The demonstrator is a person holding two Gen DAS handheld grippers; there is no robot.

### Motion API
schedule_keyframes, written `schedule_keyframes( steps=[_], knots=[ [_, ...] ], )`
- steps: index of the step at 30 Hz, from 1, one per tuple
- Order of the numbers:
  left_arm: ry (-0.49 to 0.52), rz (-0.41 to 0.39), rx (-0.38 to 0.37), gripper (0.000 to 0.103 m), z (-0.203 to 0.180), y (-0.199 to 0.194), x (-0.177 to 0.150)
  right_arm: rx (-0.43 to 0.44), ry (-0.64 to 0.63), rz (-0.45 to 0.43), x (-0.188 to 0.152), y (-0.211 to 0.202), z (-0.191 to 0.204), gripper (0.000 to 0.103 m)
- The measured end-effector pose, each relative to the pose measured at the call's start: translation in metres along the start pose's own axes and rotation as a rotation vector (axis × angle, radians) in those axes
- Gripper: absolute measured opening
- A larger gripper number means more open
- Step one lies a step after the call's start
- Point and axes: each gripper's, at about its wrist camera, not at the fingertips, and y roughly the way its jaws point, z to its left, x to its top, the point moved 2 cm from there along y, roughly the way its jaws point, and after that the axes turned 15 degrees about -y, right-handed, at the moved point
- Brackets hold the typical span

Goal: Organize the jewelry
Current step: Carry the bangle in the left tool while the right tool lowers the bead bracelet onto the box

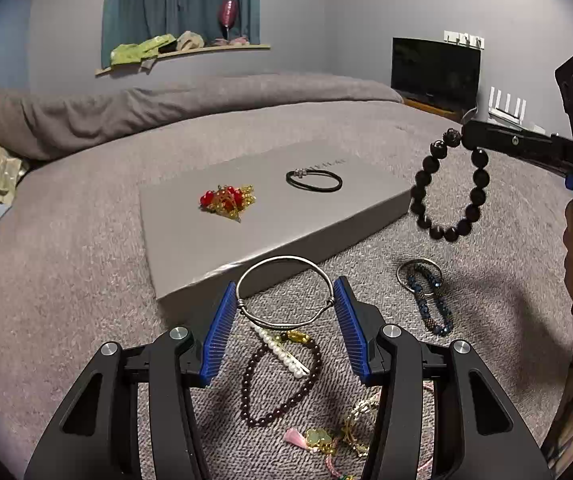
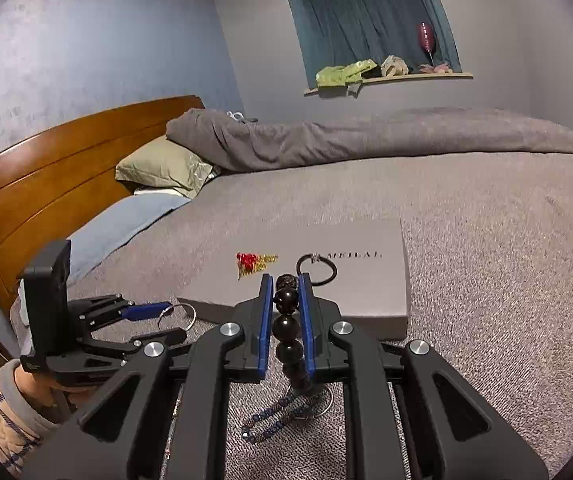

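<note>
A flat grey box (image 1: 190,240) lies on the bed with a red and gold ornament (image 1: 228,199) and a black cord bracelet (image 1: 313,181) on its lid. My left gripper (image 1: 285,300) is shut on a silver bangle (image 1: 282,258) and holds it just before the box's near edge. My right gripper (image 2: 285,280) is shut on a black bead bracelet (image 2: 285,300), which hangs in the air right of the box in the left wrist view (image 1: 448,196). The box (image 2: 366,300) also shows in the right wrist view.
Loose jewelry lies on the grey bedspread (image 1: 66,280): a dark bead bracelet (image 1: 282,384), a pearl clip (image 1: 282,352), a blue beaded strand with a ring (image 1: 426,292), a gold and pink tassel piece (image 1: 326,436). Pillows (image 2: 166,168) and a wooden headboard (image 2: 46,176) lie far left.
</note>
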Motion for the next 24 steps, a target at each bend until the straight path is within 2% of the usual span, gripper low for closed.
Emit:
schedule_keyframes(
  steps=[13, 24],
  knots=[
    [0.009, -0.032, 0.014, 0.051, 0.000, 0.003, 0.024, 0.005, 0.005, 0.000, 0.006, 0.008, -0.008, 0.013],
    [-0.017, -0.025, 0.037, 0.051, 0.017, 0.037, 0.051, 0.038, 0.044, -0.007, 0.034, 0.049, -0.023, 0.013]
  ],
)
